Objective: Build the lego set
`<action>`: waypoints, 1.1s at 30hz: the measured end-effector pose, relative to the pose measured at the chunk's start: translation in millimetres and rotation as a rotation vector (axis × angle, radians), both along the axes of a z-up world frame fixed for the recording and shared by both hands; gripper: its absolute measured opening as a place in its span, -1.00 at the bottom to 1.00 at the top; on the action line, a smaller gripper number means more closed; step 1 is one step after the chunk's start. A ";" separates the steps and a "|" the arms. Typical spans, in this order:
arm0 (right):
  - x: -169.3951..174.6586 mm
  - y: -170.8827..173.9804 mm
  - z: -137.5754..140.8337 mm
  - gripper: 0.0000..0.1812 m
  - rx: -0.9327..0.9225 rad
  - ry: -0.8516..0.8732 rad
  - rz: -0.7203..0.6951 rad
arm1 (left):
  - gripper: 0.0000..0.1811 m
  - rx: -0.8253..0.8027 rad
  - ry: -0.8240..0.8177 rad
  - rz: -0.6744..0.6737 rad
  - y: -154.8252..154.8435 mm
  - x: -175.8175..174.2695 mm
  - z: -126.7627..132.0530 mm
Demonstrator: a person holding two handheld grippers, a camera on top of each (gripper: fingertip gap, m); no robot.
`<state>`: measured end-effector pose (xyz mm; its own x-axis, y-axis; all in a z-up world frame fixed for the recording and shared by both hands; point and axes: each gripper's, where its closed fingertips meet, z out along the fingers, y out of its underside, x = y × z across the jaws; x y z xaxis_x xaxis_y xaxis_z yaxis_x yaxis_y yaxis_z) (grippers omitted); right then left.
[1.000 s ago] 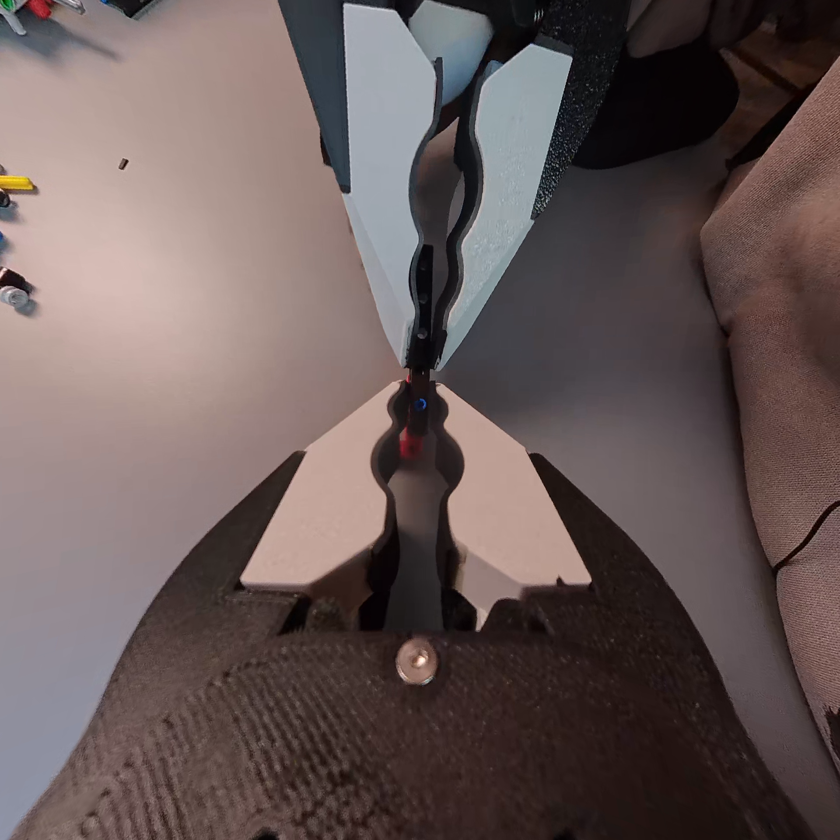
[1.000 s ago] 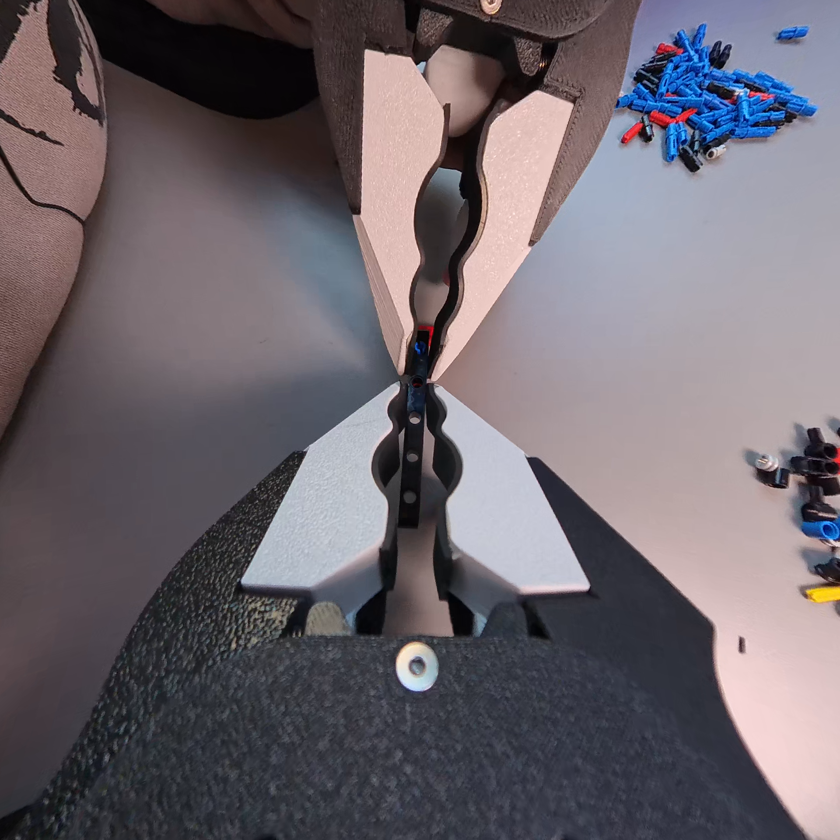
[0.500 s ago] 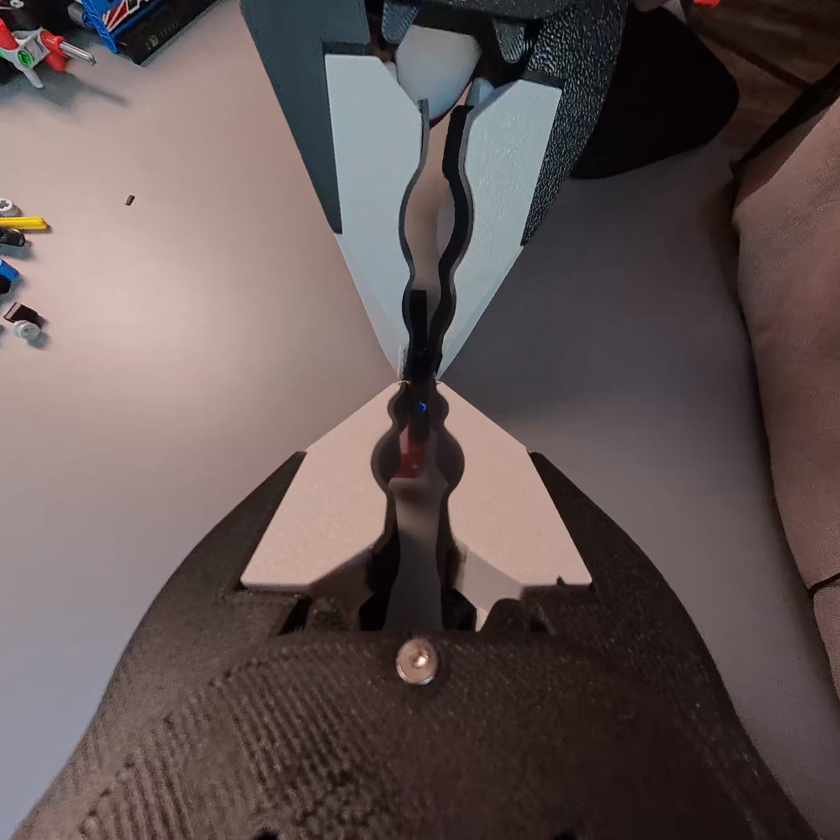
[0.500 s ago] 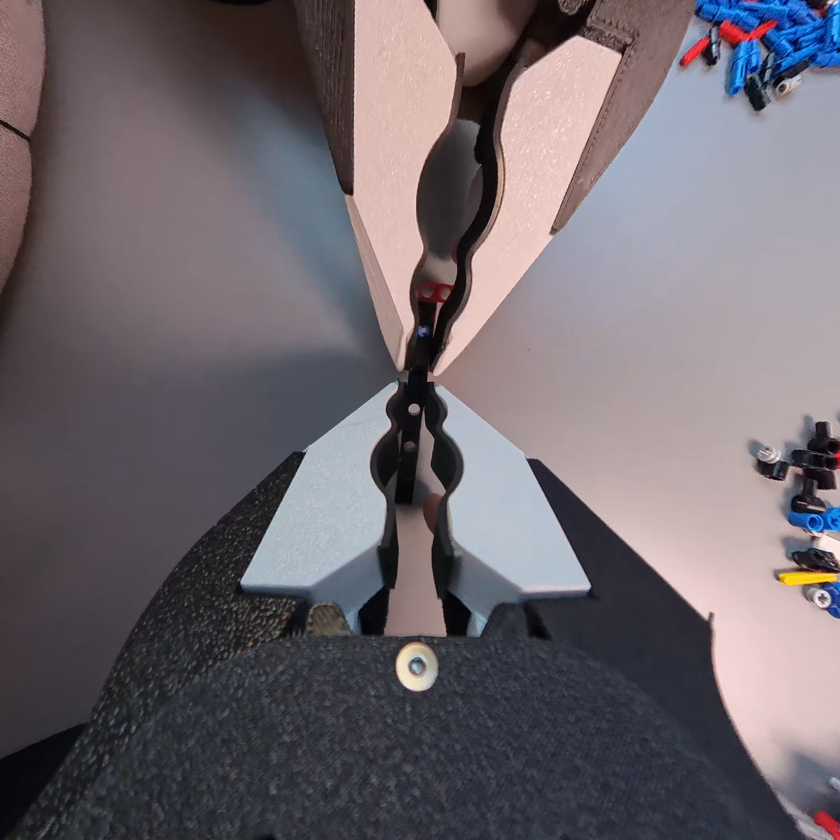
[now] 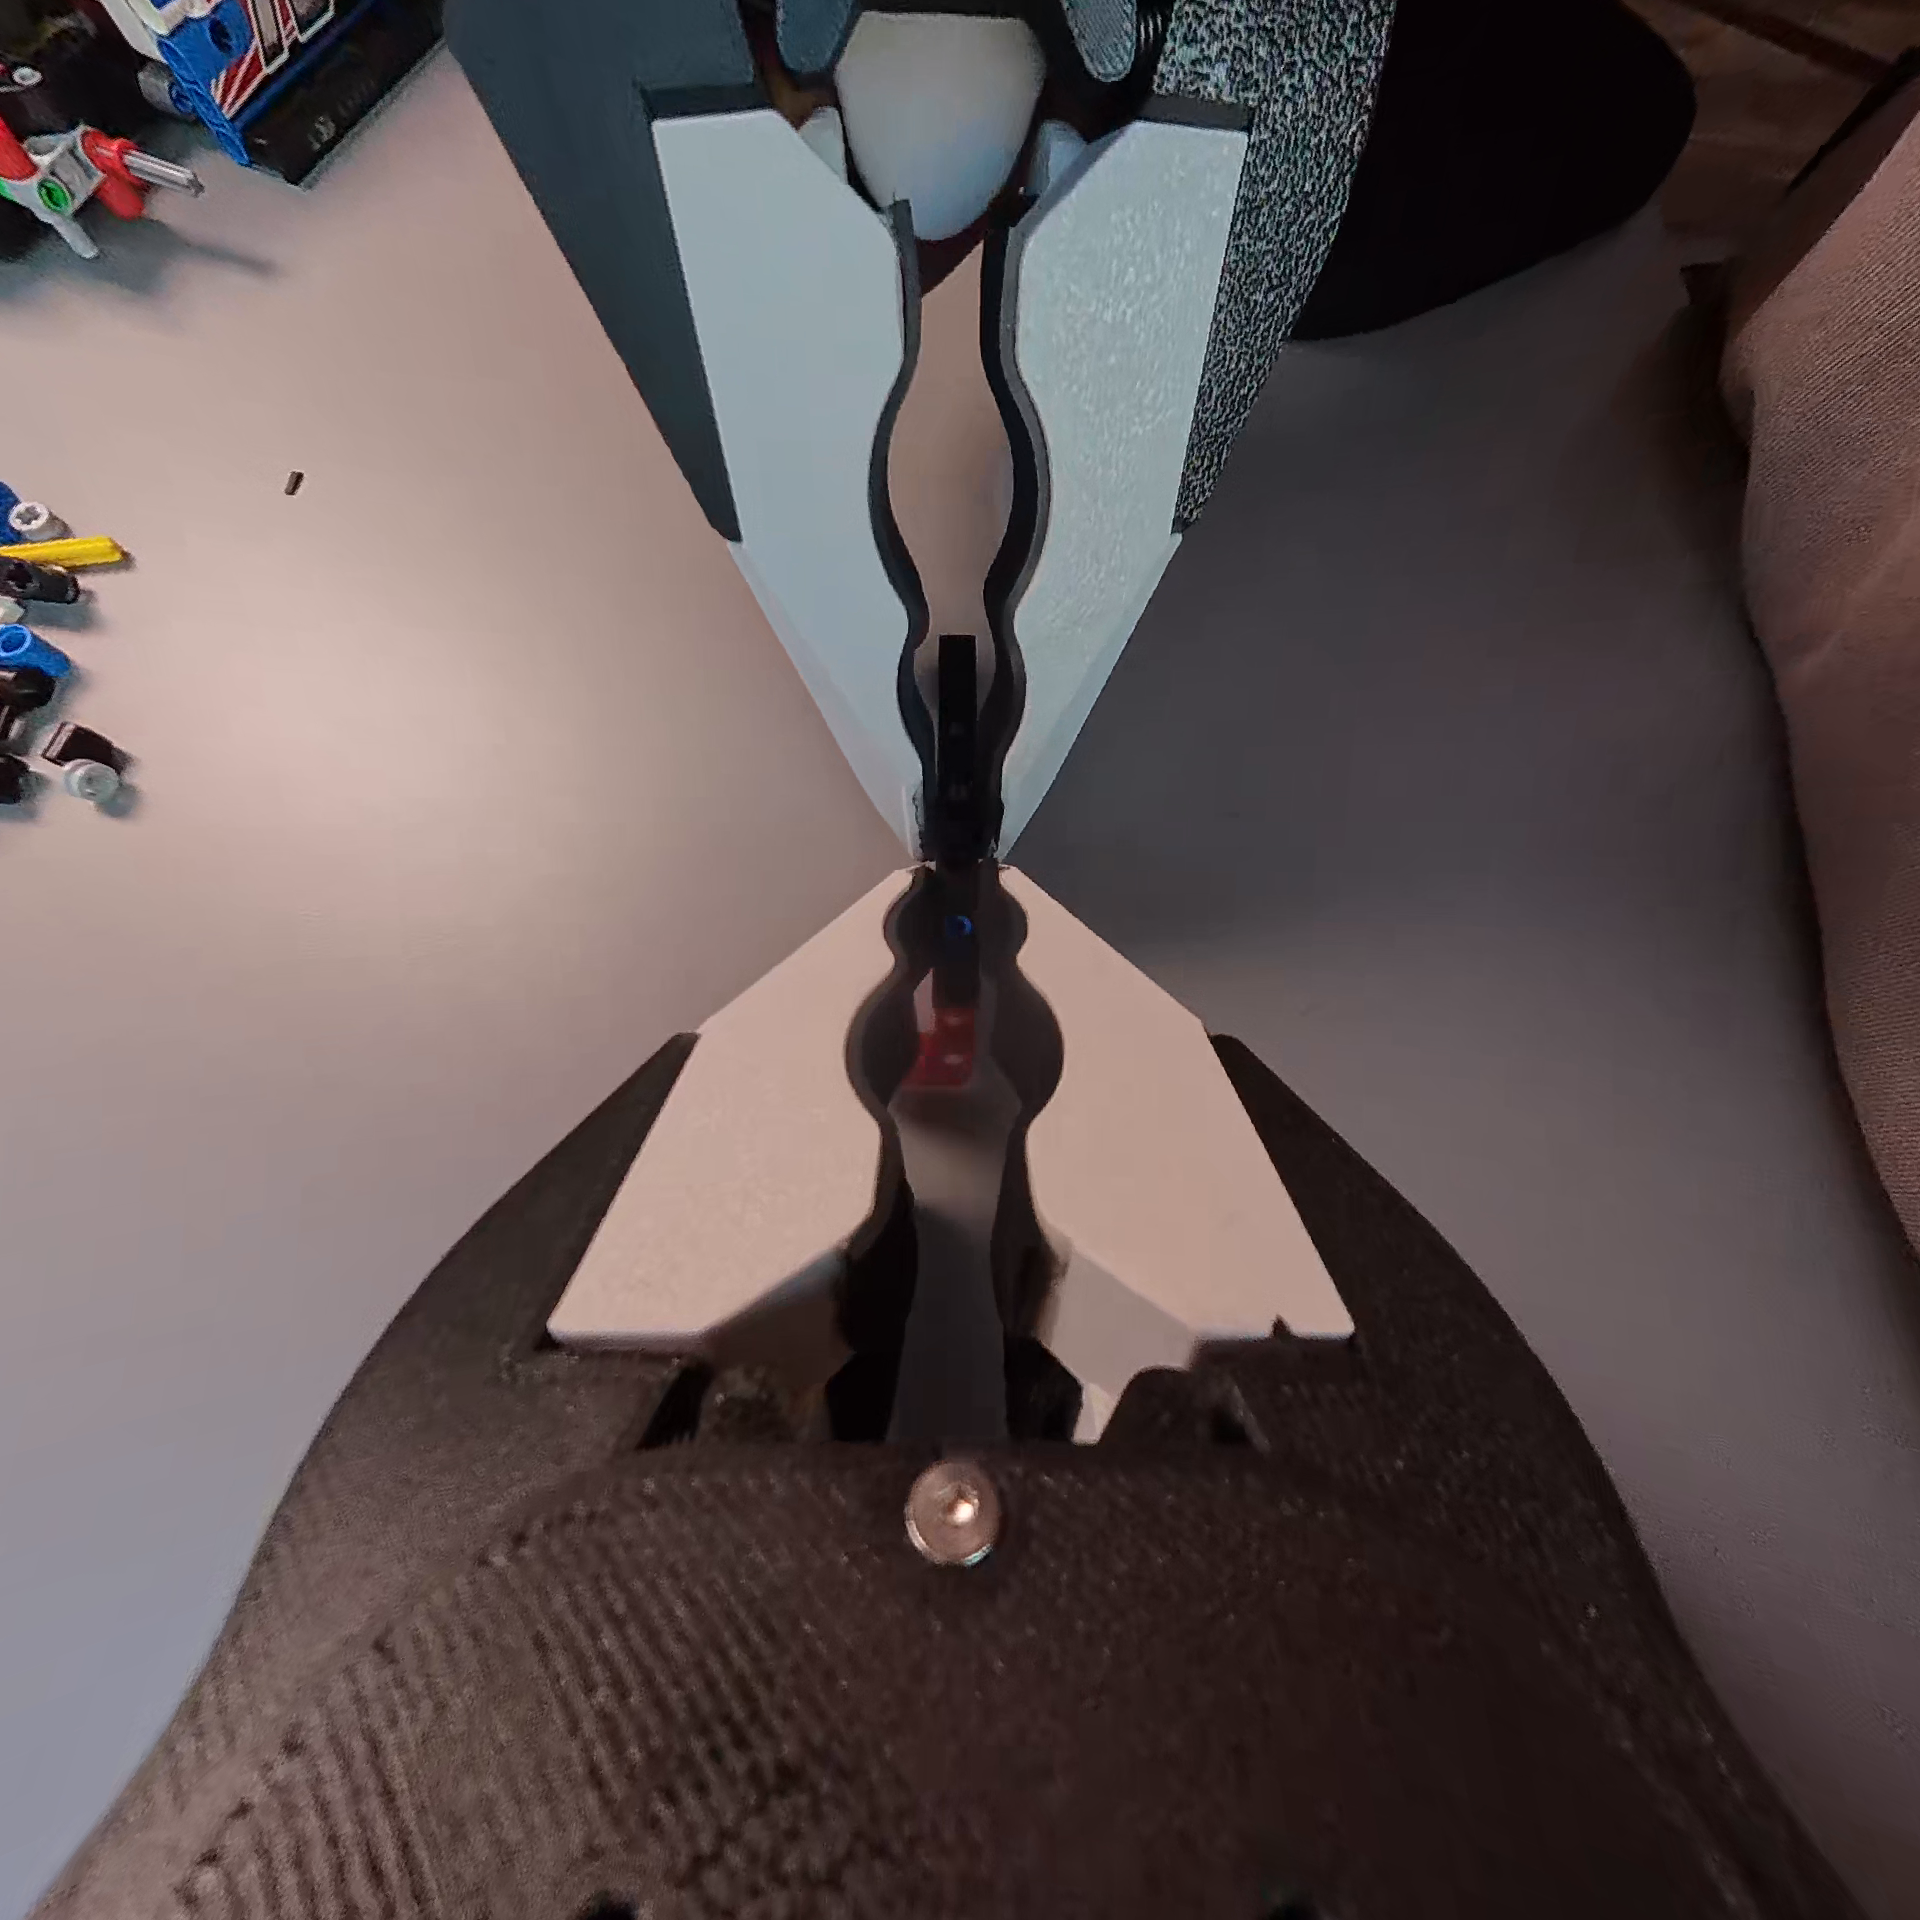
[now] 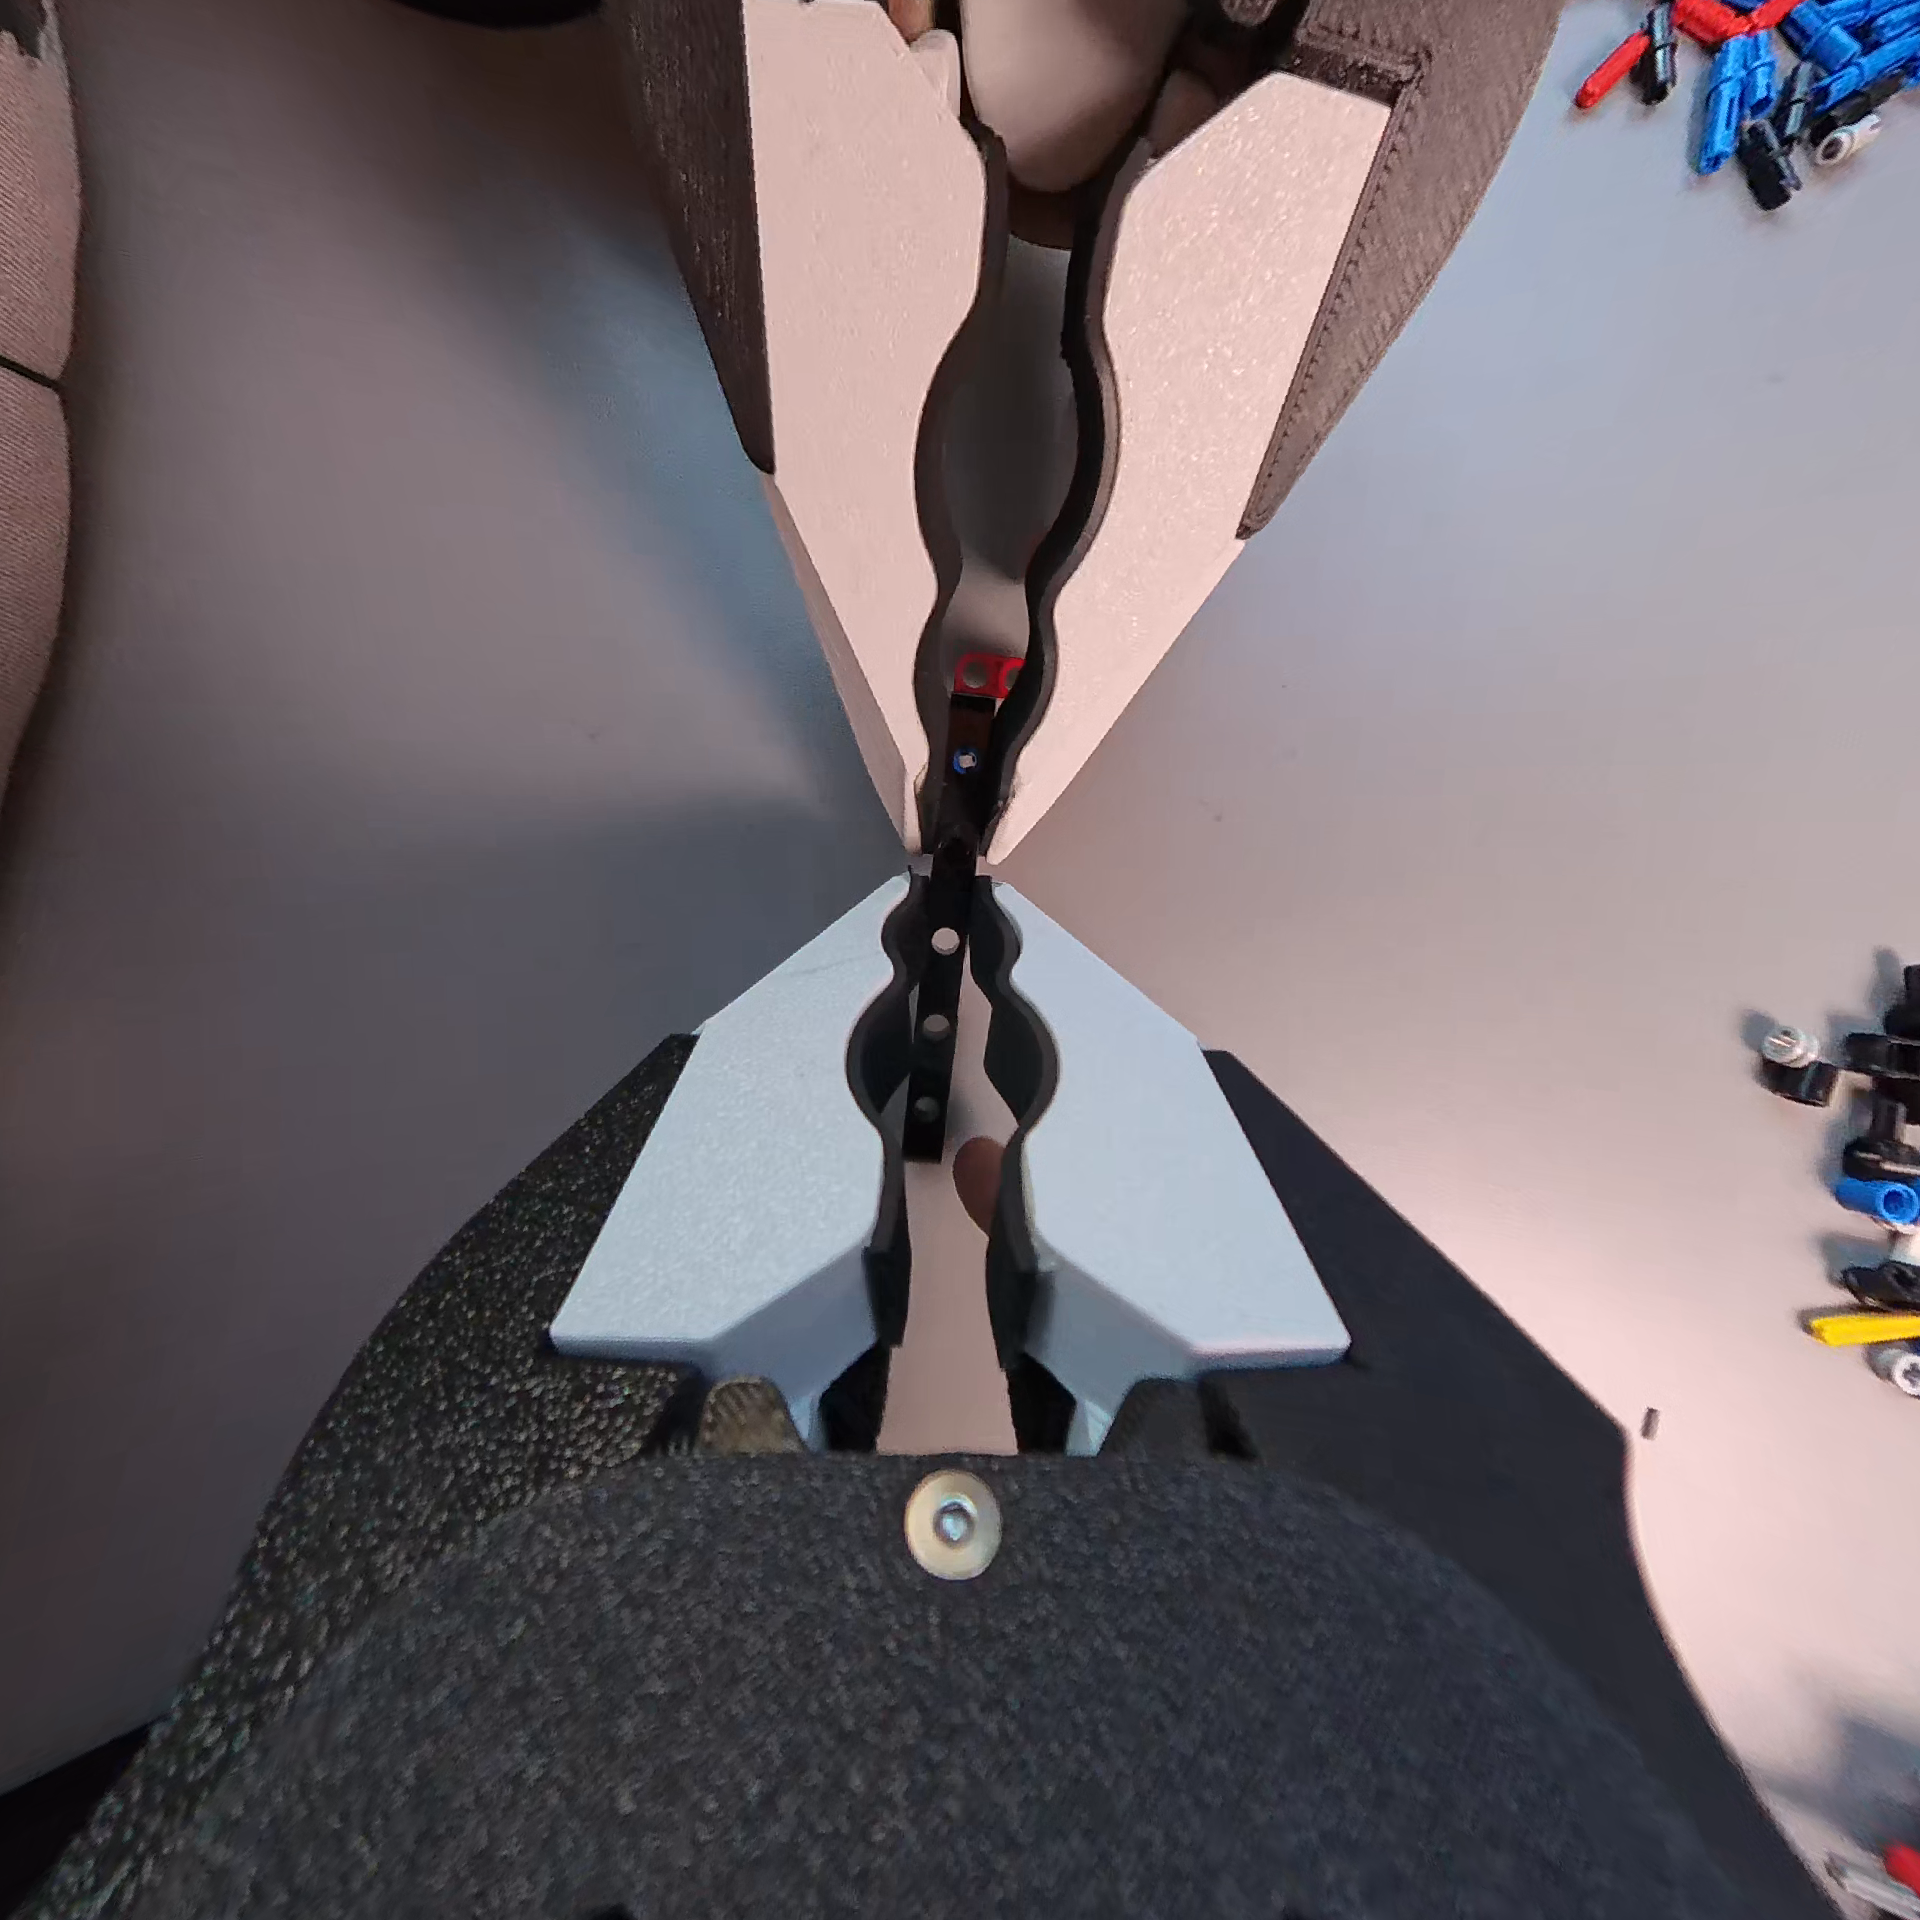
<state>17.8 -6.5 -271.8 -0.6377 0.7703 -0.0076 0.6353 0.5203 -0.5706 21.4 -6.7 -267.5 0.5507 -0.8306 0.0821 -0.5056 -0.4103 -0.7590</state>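
Blue pin pile (image 6: 1797, 73) shows only beside right tongs (image 6: 951, 883).

Two grippers are seen, the left gripper (image 5: 956, 883) and the right gripper (image 6: 951, 883), tip to tip. Two black beams are counted, one black beam (image 6: 935, 1023) pinched in the right and a second black beam (image 5: 956, 940) in the left, with one red piece (image 5: 948, 1055) and one blue pin (image 5: 957, 925) on it. One pile of blue, red and black pins (image 6: 1766, 83) and one yellow axle (image 6: 1860, 1327) are seen on the table (image 6: 1455, 727); the loose parts beside the axle cannot be counted.
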 end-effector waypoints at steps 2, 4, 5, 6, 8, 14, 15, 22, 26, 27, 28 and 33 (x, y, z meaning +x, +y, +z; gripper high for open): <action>-0.5 -0.6 -0.4 -0.94 0.015 -0.003 -0.002 | -0.92 0.017 0.004 -0.001 -0.6 -0.4 -0.1; -1.1 -1.5 -0.6 -0.94 0.013 -0.001 -0.010 | -0.92 0.022 -0.012 0.006 -1.2 -0.9 0.4; -1.7 -1.9 -0.3 -0.94 0.007 0.003 -0.013 | -0.92 0.013 -0.037 0.011 -1.3 -1.2 1.0; -2.9 -2.6 0.3 -0.93 -0.004 0.010 -0.022 | -0.92 -0.015 -0.072 0.026 -1.2 -2.5 1.6; -10.6 1.2 2.4 -0.91 0.044 0.102 -0.029 | -0.92 -0.072 -0.130 0.081 1.8 -9.0 4.1; -15.7 1.2 56.8 -0.45 0.070 0.512 -0.048 | -0.93 -0.395 -0.791 0.225 3.5 -22.4 58.9; -15.8 -1.2 62.7 -0.38 0.080 0.564 -0.056 | -0.93 -0.436 -0.897 0.226 2.2 -21.0 67.4; -8.3 -29.6 80.8 -0.65 0.078 0.621 0.065 | -0.93 -0.564 -1.115 0.153 -18.7 10.3 89.6; -2.0 -39.6 94.6 -0.71 0.018 0.629 0.079 | -0.88 -0.571 -1.208 0.119 -30.8 15.5 104.8; -0.7 -40.8 99.2 -0.73 -0.001 0.635 0.075 | -0.86 -0.555 -1.224 0.104 -34.7 16.7 108.7; 1.0 -42.3 102.0 -0.73 -0.024 0.626 0.070 | -0.84 -0.530 -1.234 0.100 -37.6 17.1 112.1; 4.5 -53.0 107.1 -0.73 -0.028 0.617 0.080 | -0.88 -0.452 -1.185 0.107 -48.2 24.0 115.7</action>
<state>22.3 -59.5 -164.7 -0.5866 0.7249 0.3611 0.1441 0.5322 -0.8343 45.3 -54.9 -151.8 0.0087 -0.5565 0.8308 0.4352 -0.7459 -0.5042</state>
